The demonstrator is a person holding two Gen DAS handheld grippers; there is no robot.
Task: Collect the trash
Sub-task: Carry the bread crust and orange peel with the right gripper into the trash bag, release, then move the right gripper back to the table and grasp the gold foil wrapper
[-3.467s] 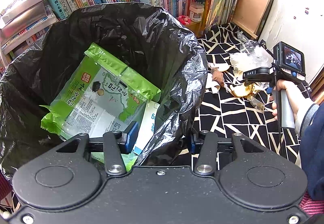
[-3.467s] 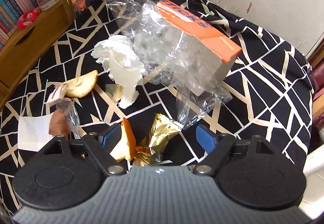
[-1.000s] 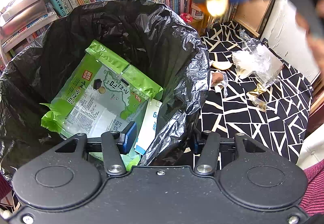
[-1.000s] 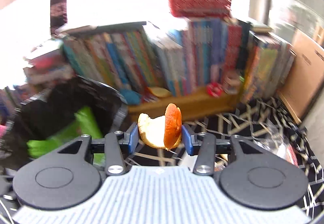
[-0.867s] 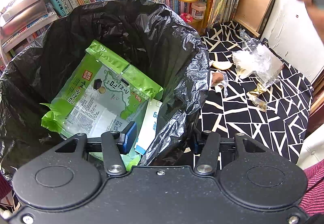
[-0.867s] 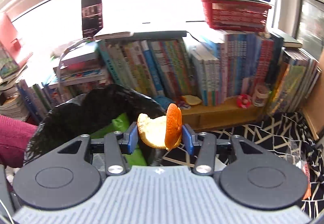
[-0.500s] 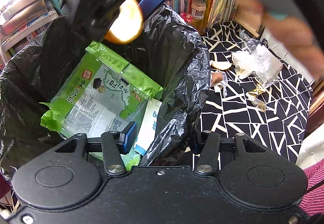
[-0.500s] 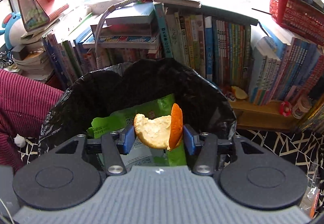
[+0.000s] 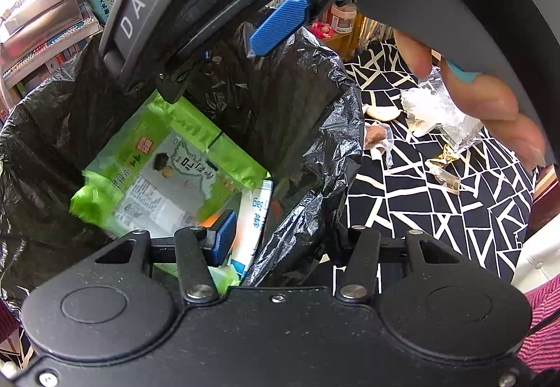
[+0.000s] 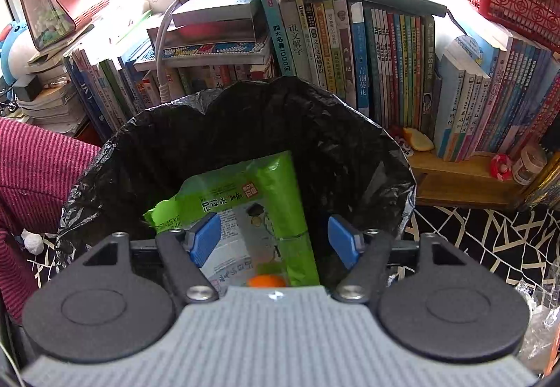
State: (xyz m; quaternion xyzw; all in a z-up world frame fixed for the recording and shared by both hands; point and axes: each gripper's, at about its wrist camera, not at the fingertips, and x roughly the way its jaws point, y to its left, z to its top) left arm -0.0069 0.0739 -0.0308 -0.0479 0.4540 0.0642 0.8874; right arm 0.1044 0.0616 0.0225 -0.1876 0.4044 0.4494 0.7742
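A black trash bag (image 9: 297, 106) stands open, with a green snack wrapper (image 9: 157, 159) and a white packet (image 9: 255, 222) inside. My left gripper (image 9: 280, 241) is shut on the bag's near rim, one blue pad inside the bag and the other finger outside. My right gripper (image 10: 276, 240) hangs over the bag mouth (image 10: 245, 128) with its jaws opening and nothing between them. The orange peel (image 10: 266, 281) lies below on the green wrapper (image 10: 245, 212). In the left wrist view the right gripper's blue pad (image 9: 280, 24) shows overhead, and a hand (image 9: 490, 99) holds its handle.
On the black-and-white patterned cloth (image 9: 437, 212) to the right lie clear plastic wrap (image 9: 437, 110), a gold wrapper (image 9: 444, 156), a peel piece (image 9: 381, 112) and a brown scrap (image 9: 376, 135). A full bookshelf (image 10: 350, 54) stands behind the bag. A red striped sleeve (image 10: 35, 170) is at its left.
The right gripper carried the orange peel from the right to above the bag, tilted down and opened. The peel dropped into the bag. The left gripper kept still on the rim.
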